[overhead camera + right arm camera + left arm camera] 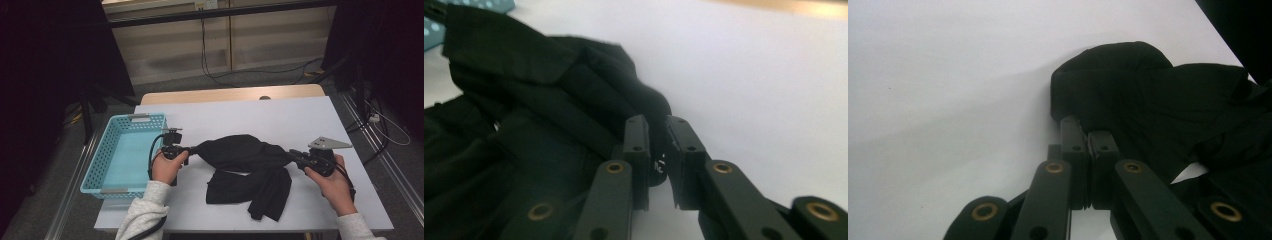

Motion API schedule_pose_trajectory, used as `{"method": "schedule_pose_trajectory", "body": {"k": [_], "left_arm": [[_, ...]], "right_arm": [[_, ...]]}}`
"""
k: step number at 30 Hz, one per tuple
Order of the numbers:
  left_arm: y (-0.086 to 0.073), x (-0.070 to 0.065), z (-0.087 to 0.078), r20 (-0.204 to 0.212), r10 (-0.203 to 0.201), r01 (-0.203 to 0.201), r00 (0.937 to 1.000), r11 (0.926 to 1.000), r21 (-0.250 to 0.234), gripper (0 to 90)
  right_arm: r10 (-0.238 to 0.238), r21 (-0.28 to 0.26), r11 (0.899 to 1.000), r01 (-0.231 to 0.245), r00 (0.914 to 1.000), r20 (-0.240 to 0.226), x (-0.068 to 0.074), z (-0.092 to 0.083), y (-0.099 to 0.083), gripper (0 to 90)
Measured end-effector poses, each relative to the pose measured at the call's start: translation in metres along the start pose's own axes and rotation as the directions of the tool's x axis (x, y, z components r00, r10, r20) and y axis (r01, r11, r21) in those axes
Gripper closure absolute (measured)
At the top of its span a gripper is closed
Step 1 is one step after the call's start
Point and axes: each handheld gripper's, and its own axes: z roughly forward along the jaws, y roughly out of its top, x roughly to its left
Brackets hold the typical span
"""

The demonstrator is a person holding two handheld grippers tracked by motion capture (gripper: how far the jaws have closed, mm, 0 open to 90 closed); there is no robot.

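Now pinching black cloth (245,165) at opposite ends, left gripper (192,149) clamped tight, right gripper (291,154) narrowly nipping a fold, stretching it between them, likely for folding.

The high view is dim at both sides, where the room is almost black, while the white table (310,125) in the middle is lit evenly from above. The black cloth (245,165) shows almost no detail there. In the left gripper view the table is bright, with a soft grey shadow beside the cloth. In the right gripper view the picture is soft, and the far edge is blurred.
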Motion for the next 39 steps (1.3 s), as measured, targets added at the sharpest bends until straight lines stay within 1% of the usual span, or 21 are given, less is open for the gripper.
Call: {"method": "schedule_pose_trajectory", "body": {"k": [1, 4, 6, 8, 9, 11, 12, 14, 15, 17, 19, 21, 24, 25, 30, 31, 33, 34, 35, 37, 39], "left_arm": [[0.000, -0.001, 0.001, -0.006, -0.007, 0.007, 1.0000, 0.9999, -0.010, 88.6], [0.001, -0.001, 0.000, -0.004, 0.001, -0.001, 1.0000, 1.0000, -0.004, 88.6], [0.000, -0.001, 0.001, -0.005, -0.001, 0.001, 1.0000, 1.0000, -0.005, 88.5], [0.000, -0.001, 0.000, -0.004, 0.001, -0.001, 1.0000, 1.0000, 0.004, 88.5], [-0.001, -0.001, 0.001, -0.003, -0.002, 0.002, 1.0000, 1.0000, -0.002, 88.5], [-0.002, 0.000, 0.001, -0.010, 0.008, -0.008, 0.9999, 1.0000, 0.003, 88.5], [-0.002, 0.001, 0.001, -0.010, 0.000, 0.000, 1.0000, 1.0000, 0.007, 88.5], [-0.003, 0.002, 0.000, -0.016, -0.003, 0.003, 0.9999, 1.0000, 0.005, 88.5], [-0.003, 0.003, 0.000, -0.016, -0.008, 0.008, 0.9998, 1.0000, 0.006, 88.5], [-0.003, 0.002, 0.000, -0.012, -0.007, 0.007, 0.9999, 1.0000, -0.003, 88.5], [-0.003, 0.000, 0.000, -0.011, 0.002, -0.002, 0.9999, 1.0000, 0.001, 88.5], [-0.003, -0.002, 0.001, -0.010, 0.012, -0.012, 0.9999, 0.9999, 0.005, 88.4], [-0.004, -0.003, 0.004, -0.013, 0.021, -0.021, 0.9997, 0.9997, 0.011, 88.3], [-0.004, -0.004, 0.005, -0.013, 0.014, -0.013, 0.9998, 0.9999, 0.007, 88.3], [-0.004, -0.005, 0.008, -0.021, 0.016, -0.016, 0.9996, 0.9998, 0.013, 88.0], [-0.004, -0.005, 0.009, -0.021, 0.018, -0.018, 0.9996, 0.9998, 0.010, 87.9], [-0.004, -0.005, 0.010, -0.025, 0.015, -0.015, 0.9996, 0.9998, 0.009, 87.9], [-0.004, -0.005, 0.011, -0.024, 0.014, -0.013, 0.9996, 0.9998, 0.012, 87.9], [-0.004, -0.004, 0.011, -0.026, 0.012, -0.012, 0.9996, 0.9999, 0.010, 88.0], [-0.003, -0.003, 0.011, -0.029, 0.015, -0.015, 0.9995, 0.9998, 0.012, 88.1], [-0.003, -0.002, 0.010, -0.031, 0.008, -0.007, 0.9995, 0.9999, 0.011, 88.1]], "right_arm": [[-0.007, -0.010, 1.000, 0.007, 0.9999, -0.008, 0.002, 0.000, 0.003, 69.3], [-0.044, -0.024, 0.999, 0.044, 0.9989, -0.013, 0.009, 0.002, 0.012, 57.6], [-0.065, -0.027, 0.998, 0.064, 0.9977, -0.021, 0.013, 0.006, 0.017, 53.6], [-0.065, -0.017, 0.998, 0.064, 0.9976, -0.024, 0.015, 0.011, 0.022, 47.4], [-0.065, -0.012, 0.998, 0.065, 0.9978, -0.015, 0.016, 0.014, 0.025, 47.5], [-0.049, -0.020, 0.999, 0.048, 0.9982, -0.034, 0.014, 0.020, 0.031, 47.5], [-0.032, -0.022, 0.999, 0.032, 0.9991, -0.029, 0.011, 0.022, 0.034, 47.5], [-0.023, -0.018, 1.000, 0.023, 0.9997, 0.000, 0.004, 0.026, 0.039, 47.5], [-0.016, -0.008, 1.000, 0.016, 0.9998, 0.011, 0.000, 0.029, 0.040, 47.5], [-0.038, 0.043, 0.998, 0.037, 0.9993, 0.007, -0.003, 0.037, 0.038, 48.7], [-0.068, 0.088, 0.994, 0.071, 0.9971, -0.033, 0.004, 0.044, 0.030, 49.1], [-0.097, 0.106, 0.989, 0.105, 0.9924, -0.076, 0.014, 0.048, 0.021, 49.3], [-0.111, 0.128, 0.985, 0.120, 0.9911, -0.073, 0.021, 0.054, 0.010, 44.8], [-0.111, 0.132, 0.984, 0.120, 0.9913, -0.071, 0.022, 0.056, 0.007, 44.9], [-0.087, 0.153, 0.984, 0.093, 0.9951, -0.048, 0.020, 0.062, 0.001, 48.8], [-0.081, 0.156, 0.984, 0.086, 0.9958, -0.042, 0.019, 0.064, 0.001, 52.1], [-0.057, 0.160, 0.985, 0.065, 0.9971, -0.051, 0.017, 0.065, 0.000, 65.0], [-0.060, 0.165, 0.984, 0.067, 0.9973, -0.043, 0.016, 0.065, 0.000, 75.4], [-0.078, 0.180, 0.980, 0.083, 0.9964, -0.033, 0.016, 0.066, 0.000, 80.4], [-0.050, 0.168, 0.984, 0.055, 0.9981, -0.035, 0.012, 0.065, -0.001, 85.5], [-0.034, 0.150, 0.988, 0.038, 0.9991, -0.026, 0.007, 0.062, 0.000, 86.4]]}}
